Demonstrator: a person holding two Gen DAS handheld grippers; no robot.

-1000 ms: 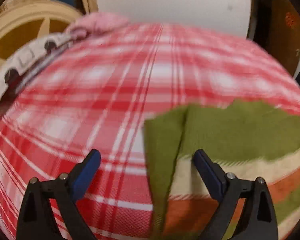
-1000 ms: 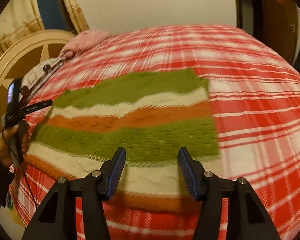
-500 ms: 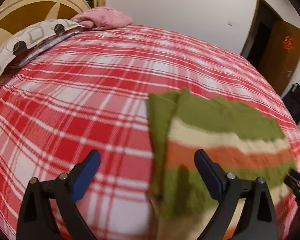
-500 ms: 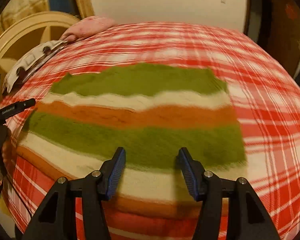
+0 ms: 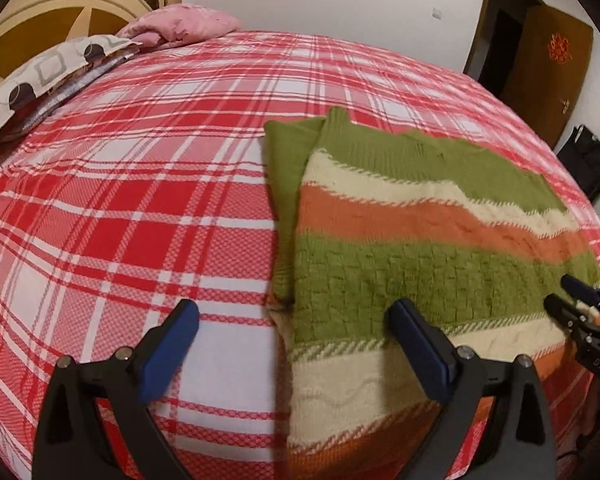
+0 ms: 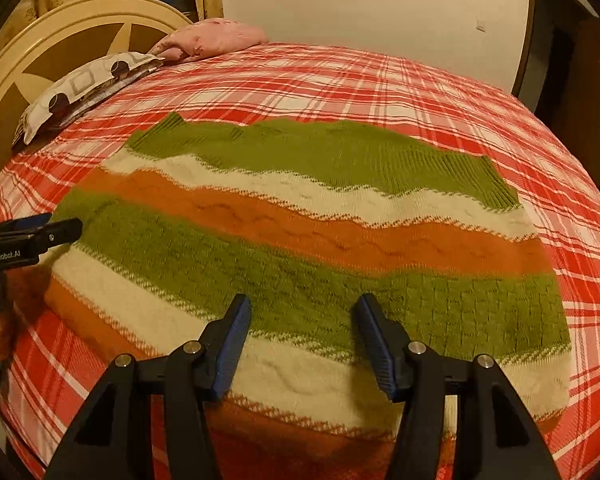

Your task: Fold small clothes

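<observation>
Both tongs, left (image 5: 292,344) and right (image 6: 302,340), now hover open above the striped sweater (image 6: 300,240), pulled back since smoothing it on the bed (image 5: 120,200); next fold awaits.

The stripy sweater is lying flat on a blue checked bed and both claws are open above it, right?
Not quite: the bedspread is red and white checked, not blue, as the right wrist view shows. The rest holds: the striped sweater lies flat, and the left claw and right claw are both open.
</observation>
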